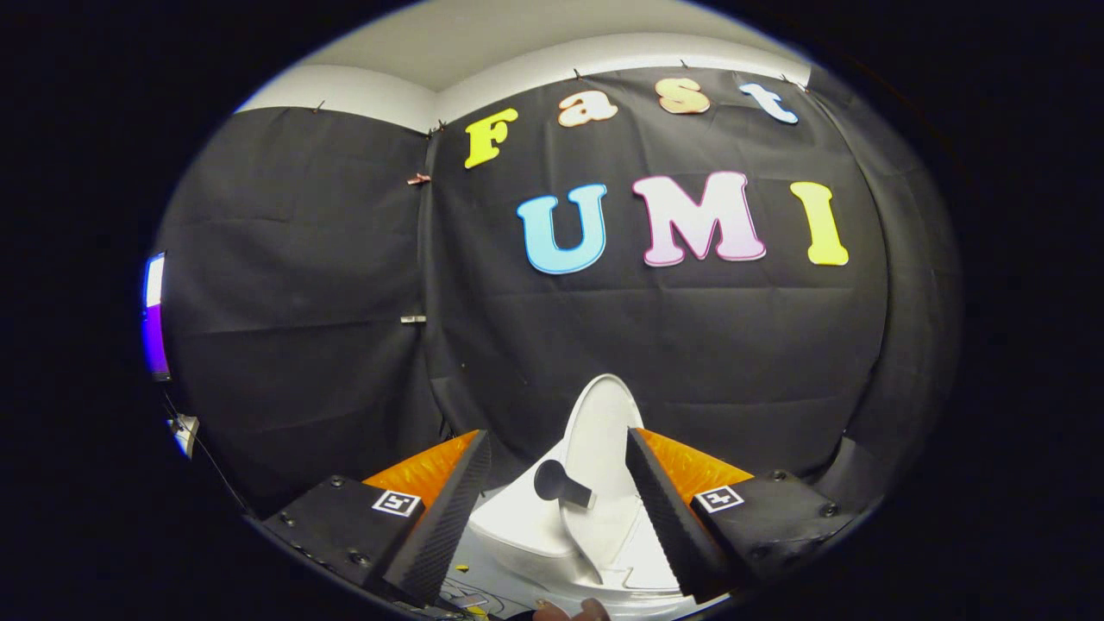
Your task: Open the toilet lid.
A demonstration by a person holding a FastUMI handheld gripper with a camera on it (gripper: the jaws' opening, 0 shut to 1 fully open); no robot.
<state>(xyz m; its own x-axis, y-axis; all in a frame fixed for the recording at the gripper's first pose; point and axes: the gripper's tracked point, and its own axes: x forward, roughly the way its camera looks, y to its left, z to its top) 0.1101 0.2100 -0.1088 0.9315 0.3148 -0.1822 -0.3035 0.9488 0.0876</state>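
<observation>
**Raising the lid: claw spread, lid already near upright**

Judging by the gripper view, the toilet lid stood tilted up and back toward the black cloth wall, with the white toilet below it. The claw was released, its two fingers spread wide and pressing on nothing; the lid rose in the gap between them and just beyond their tips. A dark round knob with a short handle sat against the lid's inner face, low down, near the left finger.

The task looked close to done. To finish well, the lid would need to lean fully back and rest on its own, so any last push should go gently against its inner face, above the knob, with the fingers kept clear of the rim so nothing caught as the claw drew away.

Cloth walls met in a corner left of the lid, under a pale ceiling. Far left of the lid, a lit screen glowed. Fingertips of a hand showed nearest the camera, below the toilet.
</observation>
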